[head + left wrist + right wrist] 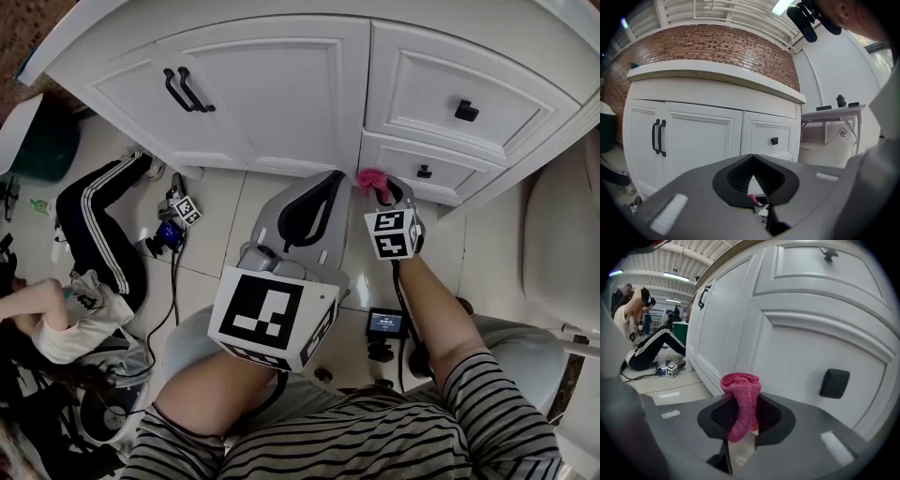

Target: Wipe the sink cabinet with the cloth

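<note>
- Head view: white sink cabinet (pixel 281 94) across the top, with two doors at its left and two stacked drawers at its right.
- Head view: paired black door handles (pixel 183 89); a black upper drawer knob (pixel 466 111); a black lower drawer knob (pixel 425 172).
- Head view: right gripper (pixel 380 192) is at the cabinet's bottom edge, by the left edge of the lower drawer. A pink cloth (pixel 372 180) bunches at its tip; contact with the drawer front cannot be told.
- Head view: left gripper (pixel 319 187) is just beside the right one, pointing at the bottom edge below the right door.
- Head view: a seated person (pixel 94 225) in striped trousers is on the tiled floor off the cabinet's left corner, with a loose marker cube (pixel 186 209) nearby.
- Left gripper view: the left gripper (pixel 752 158) has its jaws clenched tip to tip with nothing between them. Beyond are the cabinet (pixel 703 136), the door handles (pixel 658 137) and one drawer knob (pixel 774 140), with a brick wall (pixel 708 47) above.
- Right gripper view: the right gripper (pixel 745 398) has its jaws grasping the cloth (pixel 740 385), whose folded top rises above the tips. The lower drawer knob (pixel 834 383) is near on the right. The person (pixel 642 333) and the cube (pixel 671 370) are far left.
</note>
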Action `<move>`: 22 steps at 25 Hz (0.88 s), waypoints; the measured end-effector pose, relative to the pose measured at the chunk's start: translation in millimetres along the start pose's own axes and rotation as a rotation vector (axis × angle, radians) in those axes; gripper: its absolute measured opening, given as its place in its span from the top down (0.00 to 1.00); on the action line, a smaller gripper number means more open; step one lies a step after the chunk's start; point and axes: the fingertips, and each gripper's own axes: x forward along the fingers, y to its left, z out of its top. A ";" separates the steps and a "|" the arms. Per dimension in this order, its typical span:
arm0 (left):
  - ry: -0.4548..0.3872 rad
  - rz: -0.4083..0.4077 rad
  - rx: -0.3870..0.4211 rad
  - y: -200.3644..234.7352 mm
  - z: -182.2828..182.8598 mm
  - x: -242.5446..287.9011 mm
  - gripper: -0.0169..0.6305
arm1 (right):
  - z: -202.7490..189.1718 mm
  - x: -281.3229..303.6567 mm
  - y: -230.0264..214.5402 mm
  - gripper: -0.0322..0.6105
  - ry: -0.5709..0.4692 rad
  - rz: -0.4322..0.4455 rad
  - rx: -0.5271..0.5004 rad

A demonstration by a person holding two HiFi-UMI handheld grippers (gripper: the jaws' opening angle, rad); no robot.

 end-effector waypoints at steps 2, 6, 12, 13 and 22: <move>0.003 0.002 -0.015 3.0 -1.0 0.7 0.97 | -14.6 -7.8 -23.5 0.80 0.019 -0.037 0.021; 0.000 -0.013 -0.014 -3.0 2.0 3.1 0.97 | -52.1 -42.7 -89.3 0.80 0.050 -0.173 0.123; -0.014 -0.006 0.029 -11.6 2.0 6.4 0.97 | -109.3 -103.2 -192.4 0.80 0.149 -0.409 0.272; -0.020 -0.003 0.036 -12.0 3.6 7.3 0.97 | -109.4 -112.5 -201.0 0.81 0.154 -0.434 0.297; -0.030 0.069 0.064 -10.2 9.5 7.1 0.97 | 42.2 -226.6 -226.0 0.81 -0.072 -0.357 0.332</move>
